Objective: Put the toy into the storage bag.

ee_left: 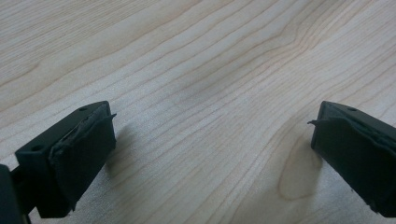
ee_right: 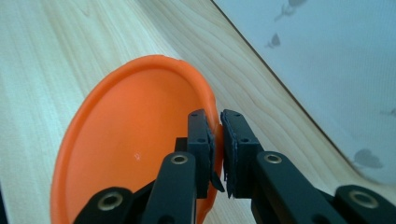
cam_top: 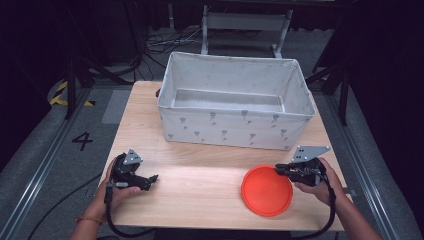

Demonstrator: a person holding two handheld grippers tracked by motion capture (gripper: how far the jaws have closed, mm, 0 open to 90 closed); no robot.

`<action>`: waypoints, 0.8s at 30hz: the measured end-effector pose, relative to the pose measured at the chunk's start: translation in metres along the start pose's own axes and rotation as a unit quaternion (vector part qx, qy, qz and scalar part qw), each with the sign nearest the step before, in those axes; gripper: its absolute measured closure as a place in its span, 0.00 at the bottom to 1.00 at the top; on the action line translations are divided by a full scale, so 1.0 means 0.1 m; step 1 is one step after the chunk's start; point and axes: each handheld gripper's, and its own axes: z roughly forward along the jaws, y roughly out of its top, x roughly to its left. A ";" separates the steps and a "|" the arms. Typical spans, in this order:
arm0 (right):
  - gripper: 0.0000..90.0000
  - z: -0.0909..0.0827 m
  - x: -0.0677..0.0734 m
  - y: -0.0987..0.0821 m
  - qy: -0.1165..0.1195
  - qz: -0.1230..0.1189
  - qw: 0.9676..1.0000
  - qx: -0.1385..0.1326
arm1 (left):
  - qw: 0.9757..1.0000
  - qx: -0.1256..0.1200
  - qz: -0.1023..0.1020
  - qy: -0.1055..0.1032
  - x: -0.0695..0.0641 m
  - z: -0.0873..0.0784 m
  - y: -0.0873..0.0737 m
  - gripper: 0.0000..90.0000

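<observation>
plate: orange plastic plate (cam_top: pixel 266 190) sits on the front right of the worktop (cam_top: pixel 200 185), right edge looks tipped up off the wood, rest close to the surface.
right claw: right claw (cam_top: pixel 278 169) is clamped on the plate's rim at its upper right edge; in the right gripper view (ee_right: pixel 218 154) the rim (ee_right: pixel 215 140) runs between the two pads, one inside the lip, one outside.
left claw: left claw (cam_top: pixel 152 178) rests low at the front left of the worktop, well apart from the plate, jaws spread wide with bare wood between them (ee_left: pixel 212 140).
bin: white fabric bin (cam_top: pixel 235 102) stands behind the plate at the back of the worktop, open top, looks empty.
handling guess: thin, light, fairly stiff, smooth plastic. pinch on the rim is the only real hold, flat face gives nothing to grab.
risk: edge grip on one side means the plate can swing or pivot in the pads; slick lip could slip if tilted fast.
likely step: lift just started, bin is the likely drop target.
advice: keep pads deep over the lip, move slowly, clear the bin wall before release.
</observation>
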 end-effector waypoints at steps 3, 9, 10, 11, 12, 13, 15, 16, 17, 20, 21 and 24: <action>0.92 -0.08 0.08 0.08 -0.003 -0.020 1.000 -0.005 | 1.000 0.000 0.000 0.000 0.00 0.00 0.00 0.00; 0.92 -0.25 0.14 0.22 -0.018 -0.045 0.999 -0.009 | 1.000 0.000 0.000 0.000 0.00 0.00 0.00 0.00; 0.92 -0.28 0.14 0.24 -0.025 -0.050 0.998 -0.007 | 1.000 0.000 0.000 0.000 0.00 0.00 0.00 0.00; 0.92 -0.30 0.14 0.26 -0.028 -0.054 0.998 -0.005 | 1.000 0.000 0.000 0.000 0.00 0.00 0.00 0.00; 0.92 -0.33 0.15 0.28 -0.032 -0.057 0.998 -0.005 | 1.000 0.000 0.000 0.000 0.00 0.00 0.00 0.00; 0.92 -0.35 0.15 0.31 -0.034 -0.062 0.997 -0.003 | 1.000 0.000 -0.001 0.000 0.00 0.00 0.00 0.00; 0.92 -0.39 0.15 0.35 -0.041 -0.069 0.997 0.000 | 1.000 0.000 -0.001 0.000 0.00 0.00 0.00 0.00; 0.92 -0.41 0.15 0.37 -0.042 -0.070 0.997 0.002 | 1.000 0.000 -0.001 0.000 0.00 0.00 0.00 0.00; 0.92 -0.44 0.16 0.40 -0.047 -0.075 0.996 0.003 | 1.000 0.000 -0.001 0.000 0.00 0.00 0.00 0.00; 0.92 -0.49 0.17 0.45 -0.052 -0.085 0.995 0.005 | 1.000 0.000 -0.001 0.000 0.00 0.00 0.00 0.00; 0.92 -0.49 0.17 0.45 -0.052 -0.085 0.995 0.005 | 1.000 0.000 -0.001 0.000 0.00 0.00 0.00 0.00; 0.92 -0.60 0.19 0.52 -0.055 -0.093 0.994 0.003 | 1.000 0.000 -0.001 0.000 0.00 0.00 0.00 0.00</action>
